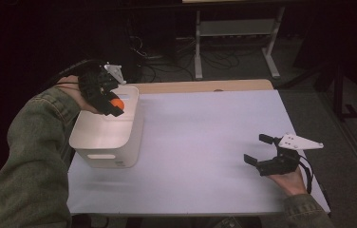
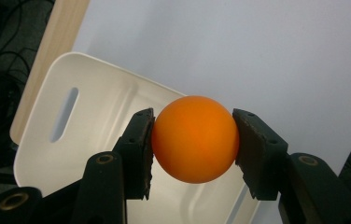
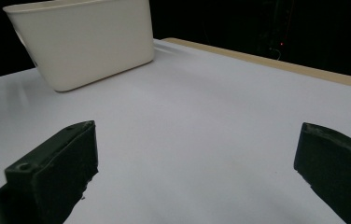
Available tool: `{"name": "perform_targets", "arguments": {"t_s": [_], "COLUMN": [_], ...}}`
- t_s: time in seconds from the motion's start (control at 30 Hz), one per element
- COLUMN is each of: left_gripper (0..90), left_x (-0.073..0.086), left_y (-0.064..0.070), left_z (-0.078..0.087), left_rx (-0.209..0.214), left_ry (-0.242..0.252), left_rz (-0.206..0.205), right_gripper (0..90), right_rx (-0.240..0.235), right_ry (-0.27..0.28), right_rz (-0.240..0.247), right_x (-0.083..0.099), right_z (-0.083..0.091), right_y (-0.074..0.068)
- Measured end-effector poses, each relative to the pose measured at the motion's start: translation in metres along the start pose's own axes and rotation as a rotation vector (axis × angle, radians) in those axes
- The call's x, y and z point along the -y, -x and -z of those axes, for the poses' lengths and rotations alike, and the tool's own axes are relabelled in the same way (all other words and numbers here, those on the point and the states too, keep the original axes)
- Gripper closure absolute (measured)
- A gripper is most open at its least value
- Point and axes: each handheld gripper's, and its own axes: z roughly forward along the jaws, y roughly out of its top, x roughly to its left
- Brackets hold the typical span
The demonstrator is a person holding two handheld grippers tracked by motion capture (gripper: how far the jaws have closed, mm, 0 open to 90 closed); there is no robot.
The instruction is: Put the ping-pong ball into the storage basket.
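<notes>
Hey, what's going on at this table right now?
A person is working with a handheld gripper in each hand. The left gripper has an orange ball clamped between its jaws and holds it above the open white bin at the table's left side, apparently about to drop it in. The right gripper is open and holds nothing, low over the bare white table at the right.
</notes>
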Motion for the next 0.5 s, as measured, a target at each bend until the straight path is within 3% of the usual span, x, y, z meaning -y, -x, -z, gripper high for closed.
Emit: {"name": "perform_targets", "arguments": {"t_s": [0.17,0.37,0.5], "left_gripper": [50.2,50.2,50.2], "left_x": [0.004,0.006,0.008], "left_y": [-0.001,-0.002,-0.002], "left_z": [-0.004,-0.008,-0.012], "left_rx": [0.013,0.061,0.065], "left_ry": [-0.032,-0.059,-0.088], "left_rz": [0.011,0.012,0.018], "right_gripper": [0.0,0.0,0.0], "right_rx": [0.0,0.002,0.002], "right_ry": [-0.001,-0.004,-0.003], "right_rz": [0.0,0.001,0.001], "right_x": [0.0,0.0,0.0], "right_z": [0.0,0.0,0.0], "right_y": [0.0,0.0,0.0]}}
